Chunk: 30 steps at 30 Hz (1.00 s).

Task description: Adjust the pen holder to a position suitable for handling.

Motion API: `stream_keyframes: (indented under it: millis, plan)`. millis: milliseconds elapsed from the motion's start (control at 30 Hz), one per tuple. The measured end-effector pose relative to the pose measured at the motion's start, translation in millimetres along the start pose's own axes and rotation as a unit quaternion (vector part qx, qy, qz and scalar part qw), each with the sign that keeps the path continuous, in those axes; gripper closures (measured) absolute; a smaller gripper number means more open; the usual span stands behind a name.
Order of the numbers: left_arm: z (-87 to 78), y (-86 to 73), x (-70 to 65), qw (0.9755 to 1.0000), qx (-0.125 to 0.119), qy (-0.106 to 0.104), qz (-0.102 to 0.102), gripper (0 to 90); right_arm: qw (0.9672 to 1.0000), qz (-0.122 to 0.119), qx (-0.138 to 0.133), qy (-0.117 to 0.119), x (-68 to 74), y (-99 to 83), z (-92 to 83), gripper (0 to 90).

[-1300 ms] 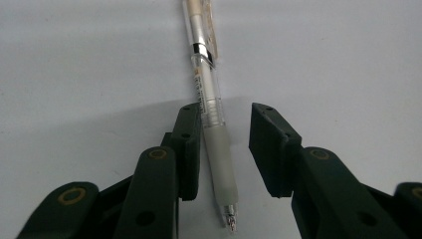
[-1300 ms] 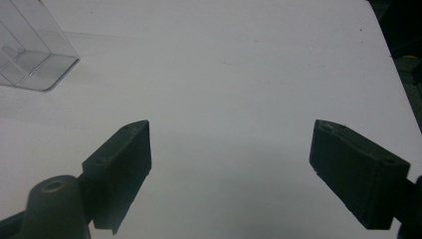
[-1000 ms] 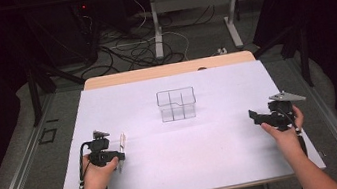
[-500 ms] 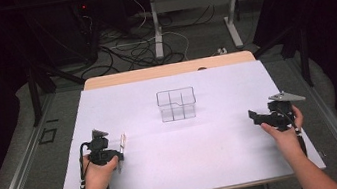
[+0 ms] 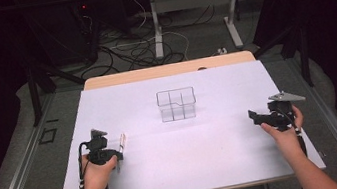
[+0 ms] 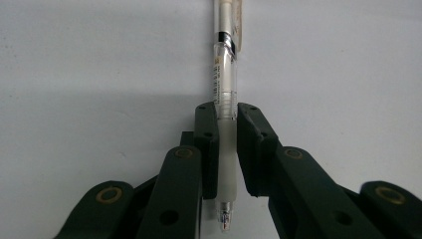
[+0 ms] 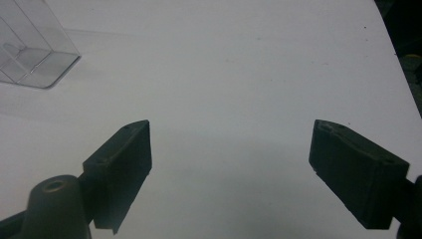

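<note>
The left claw (image 6: pixel 226 149) has just been closing and now pinches the pen (image 6: pixel 225 119) by its frosted grip near the tip, so the long barrel ahead of the jaws could swing or slip on lifting. The pen lies flat on the bench (image 5: pixel 218 168), running straight out between the jaws. The right claw (image 7: pixel 231 169) stands apart, empty, the clear organiser (image 7: pixel 30 45) ahead to its left.
</note>
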<state>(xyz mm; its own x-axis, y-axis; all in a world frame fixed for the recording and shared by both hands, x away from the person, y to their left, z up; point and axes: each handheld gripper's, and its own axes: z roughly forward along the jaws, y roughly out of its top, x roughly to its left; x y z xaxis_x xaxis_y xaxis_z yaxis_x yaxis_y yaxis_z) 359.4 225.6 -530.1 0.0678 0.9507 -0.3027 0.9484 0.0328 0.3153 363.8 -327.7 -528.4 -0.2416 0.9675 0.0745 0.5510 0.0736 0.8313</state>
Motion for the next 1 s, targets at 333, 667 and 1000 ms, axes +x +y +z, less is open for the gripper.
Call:
stream_keyframes:
  millis: [333,667,1000]
  plan:
    - [-5.3,4.8,2.2,0.9996,-0.019,-0.008,0.021,79.7,1.0000,0.002,0.002,0.000,1.2,-0.4,1.2,16.7]
    - [-10.6,8.1,2.7,0.9976,-0.047,-0.008,0.051,79.7,1.0000,0.002,0.003,0.000,0.8,-1.0,2.0,16.7]
    - [-25.9,9.9,-6.9,0.9920,-0.086,-0.022,0.090,79.7,1.0000,0.000,0.004,0.001,1.5,-1.3,2.6,16.7]
